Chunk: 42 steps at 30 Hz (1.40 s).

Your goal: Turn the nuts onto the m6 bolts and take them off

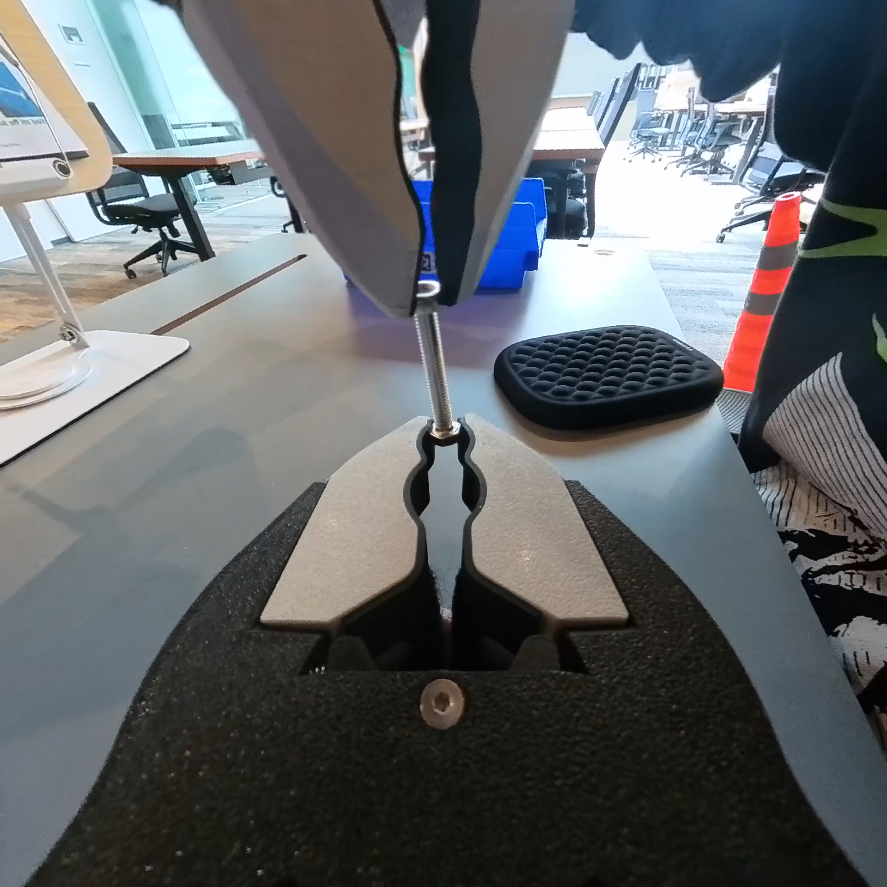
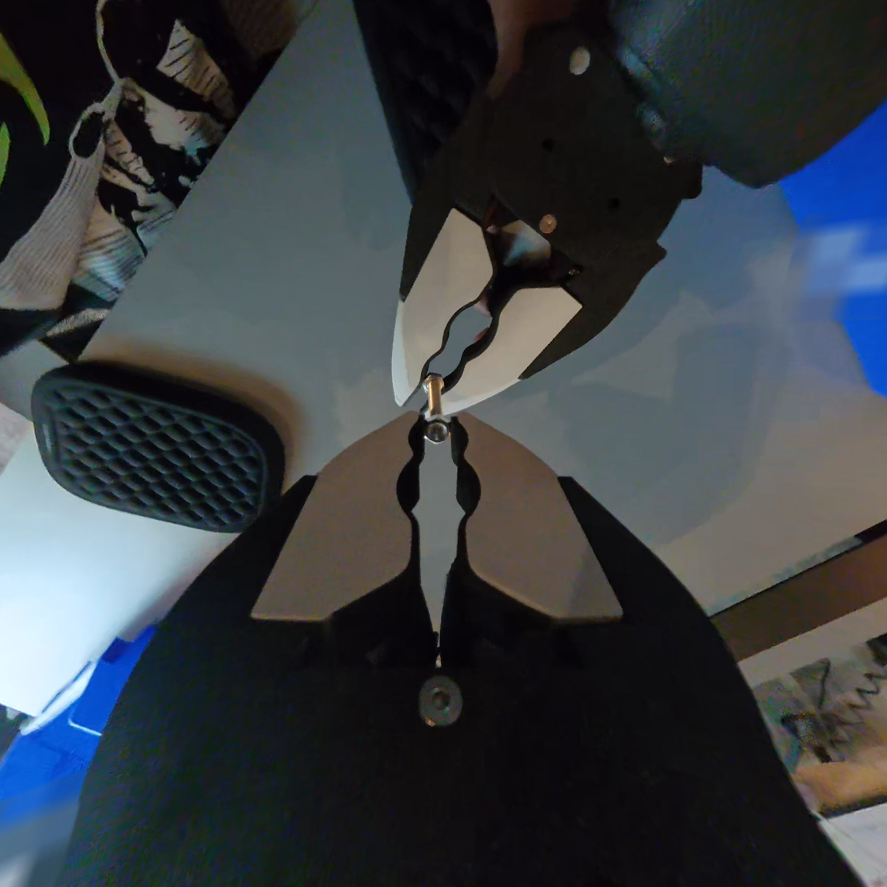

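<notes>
The bolt is held in the air above the grey table, left of the black honeycomb pad, probably so that one end can be steadied while the other is turned. The nut at the threaded end is clamped in the tips of the left gripper, with both pads pressed on it. The bolt's head is pinched by the right gripper, which is narrowed onto it. Neither tool is open.
</notes>
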### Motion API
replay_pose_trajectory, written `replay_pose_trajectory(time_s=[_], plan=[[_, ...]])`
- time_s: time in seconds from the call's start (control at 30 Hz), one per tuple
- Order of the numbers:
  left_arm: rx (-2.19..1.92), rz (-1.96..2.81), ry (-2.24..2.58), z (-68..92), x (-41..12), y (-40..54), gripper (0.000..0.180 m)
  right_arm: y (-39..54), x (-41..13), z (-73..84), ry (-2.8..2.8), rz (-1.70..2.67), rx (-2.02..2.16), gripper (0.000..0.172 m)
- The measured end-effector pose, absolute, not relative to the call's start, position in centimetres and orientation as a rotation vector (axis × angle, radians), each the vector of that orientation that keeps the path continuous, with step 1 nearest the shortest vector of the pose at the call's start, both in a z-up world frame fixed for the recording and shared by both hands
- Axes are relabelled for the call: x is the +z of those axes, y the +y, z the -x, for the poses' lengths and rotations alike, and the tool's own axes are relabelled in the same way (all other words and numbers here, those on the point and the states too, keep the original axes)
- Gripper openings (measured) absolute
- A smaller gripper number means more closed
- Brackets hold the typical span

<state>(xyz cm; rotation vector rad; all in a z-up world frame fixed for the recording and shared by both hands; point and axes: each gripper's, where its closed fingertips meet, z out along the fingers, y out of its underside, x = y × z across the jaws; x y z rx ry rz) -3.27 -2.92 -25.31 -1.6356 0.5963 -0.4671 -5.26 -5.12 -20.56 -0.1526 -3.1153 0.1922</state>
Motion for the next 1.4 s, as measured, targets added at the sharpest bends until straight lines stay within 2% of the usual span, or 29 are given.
replay_pose_trajectory(time_s=[0.43, 0.53, 0.63, 1.0, 1.13, 1.4], plan=[[-0.434, 1.584, 0.556, 3.9, -24.5, -3.0, 0.008, -5.4, -19.8, 5.7, -3.017, 0.616, 0.476, 0.010], [-0.436, 1.564, 0.549, 4.0, -24.1, -3.1, 0.008, -5.6, -19.2, 5.2, -3.027, 0.520, 0.556, 0.027], [-0.453, 1.556, 0.553, 4.0, -24.0, -3.2, 0.008, -5.0, -18.6, 5.1, -3.023, 0.293, 0.549, 0.031], [-0.467, 1.556, 0.611, 3.3, -24.3, -3.5, 0.008, -6.0, -19.2, 5.5, -3.093, -0.303, 0.500, 0.020], [-0.472, 1.553, 0.617, 3.3, -24.3, -3.6, 0.008, -5.8, -19.7, 5.3, -3.114, -0.334, 0.469, 0.010], [-0.457, 1.566, 0.610, 3.3, -24.5, -3.4, 0.008, -5.5, -19.8, 5.2, -3.107, -0.152, 0.420, 0.009]])
